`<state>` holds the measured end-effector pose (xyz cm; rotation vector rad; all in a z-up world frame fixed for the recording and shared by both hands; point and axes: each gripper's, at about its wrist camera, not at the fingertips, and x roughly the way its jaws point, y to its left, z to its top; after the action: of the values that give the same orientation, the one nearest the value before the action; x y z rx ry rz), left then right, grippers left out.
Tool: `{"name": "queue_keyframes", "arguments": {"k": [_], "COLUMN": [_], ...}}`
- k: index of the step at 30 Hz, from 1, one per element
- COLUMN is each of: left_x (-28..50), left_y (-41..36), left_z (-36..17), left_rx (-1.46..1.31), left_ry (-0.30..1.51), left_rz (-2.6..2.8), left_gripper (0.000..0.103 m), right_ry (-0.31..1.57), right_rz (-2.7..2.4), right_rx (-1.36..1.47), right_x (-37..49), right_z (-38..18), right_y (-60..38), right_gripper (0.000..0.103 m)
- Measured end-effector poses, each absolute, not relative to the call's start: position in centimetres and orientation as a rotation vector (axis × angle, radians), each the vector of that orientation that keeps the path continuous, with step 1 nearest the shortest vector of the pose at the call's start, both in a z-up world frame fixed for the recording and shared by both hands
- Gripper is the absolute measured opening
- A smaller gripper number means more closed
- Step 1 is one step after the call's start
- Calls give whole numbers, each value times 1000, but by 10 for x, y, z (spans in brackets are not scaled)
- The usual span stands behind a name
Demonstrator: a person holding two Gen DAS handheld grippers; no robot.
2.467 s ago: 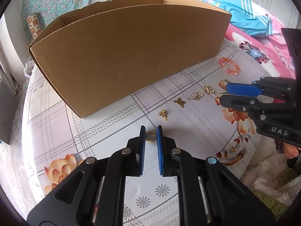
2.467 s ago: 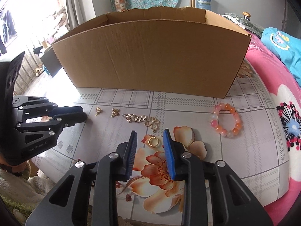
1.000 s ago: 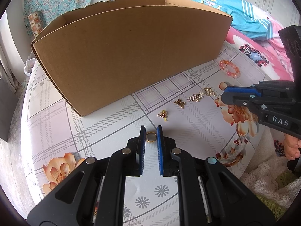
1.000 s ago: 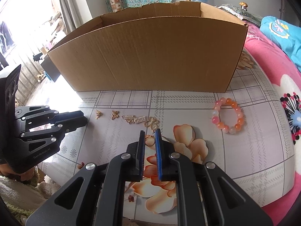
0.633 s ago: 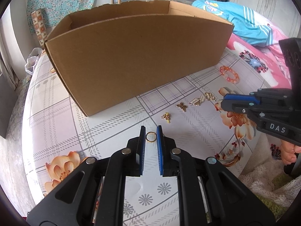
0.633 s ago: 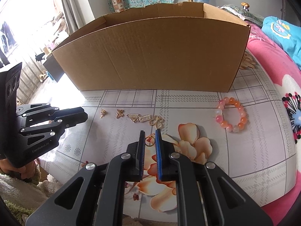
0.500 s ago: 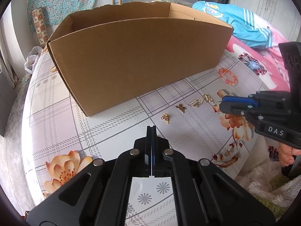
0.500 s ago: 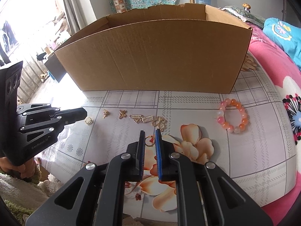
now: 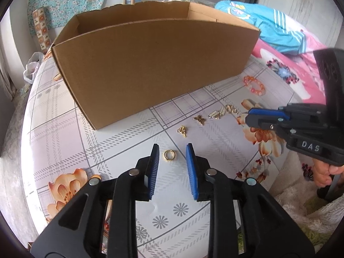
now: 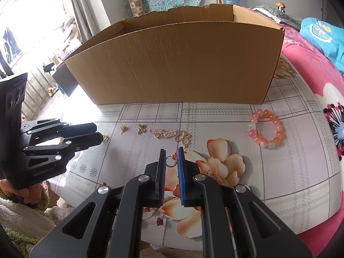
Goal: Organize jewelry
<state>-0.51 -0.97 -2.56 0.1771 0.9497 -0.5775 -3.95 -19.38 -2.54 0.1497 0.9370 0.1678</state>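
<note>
The small gold hoop ring (image 9: 169, 155) lies flat on the table just ahead of the left gripper (image 9: 172, 157), between its blue pads but touching neither. Those jaws are opening, and the ring rests free on the cloth. A second small gold ring (image 10: 171, 160) stands pinched on edge between the pads of the right gripper (image 10: 171, 161), whose jaws are nearly shut on it.

Both rings look light, hard and smooth — likely to skid or flip out of a flat grip. I would judge the surest hold is across the hoop's outer rim, pads squarely on opposite sides, as the right gripper has it; a ring lying flat gives the pads very little height to bite on.

Beyond the left ring, a row of small gold charms (image 9: 200, 119) runs toward the right gripper, and a pink-and-orange beaded bracelet (image 10: 266, 129) lies well apart to the right. The bracelet should be the easier piece, rounder and softer in the grip.

Behind all of it stands a large open brown cardboard box (image 10: 172, 64), presumably the place for the jewellery, its wall tall enough that each piece must be lifted over.

The table wears a glossy plaid tablecloth with orange flowers (image 9: 64, 129) — slick, so pieces may slide when nudged. Around it are a pink floral bedspread (image 10: 322, 75), a turquoise garment and a bright window on the left.
</note>
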Motion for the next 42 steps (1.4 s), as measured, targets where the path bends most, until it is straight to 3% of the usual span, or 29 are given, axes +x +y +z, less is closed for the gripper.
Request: {"name": "queue_keyframes", "arguments": {"k": [5,9,27,42], "left_x": [-5,-6,-12,3], "left_y": [-22,-30,-26,-14], "left_z": [-33,-34,-27,78], "left_rx": [284,313,305,186], "left_ry": [954,952,937,662], "left_rz": [-549,-557,-554,-667], "left_gripper": [22,10,10,10], "right_ry": [936,937,905,687], "right_rz": [174,174,171,340], "right_rx": [156,167,181,202], "right_x": [-37,-38,-46,-33], "right_z": [-27,-29,-23,63], "right_y": [-197,-200,-201,-202], "right_gripper": [11,11,11,11]}}
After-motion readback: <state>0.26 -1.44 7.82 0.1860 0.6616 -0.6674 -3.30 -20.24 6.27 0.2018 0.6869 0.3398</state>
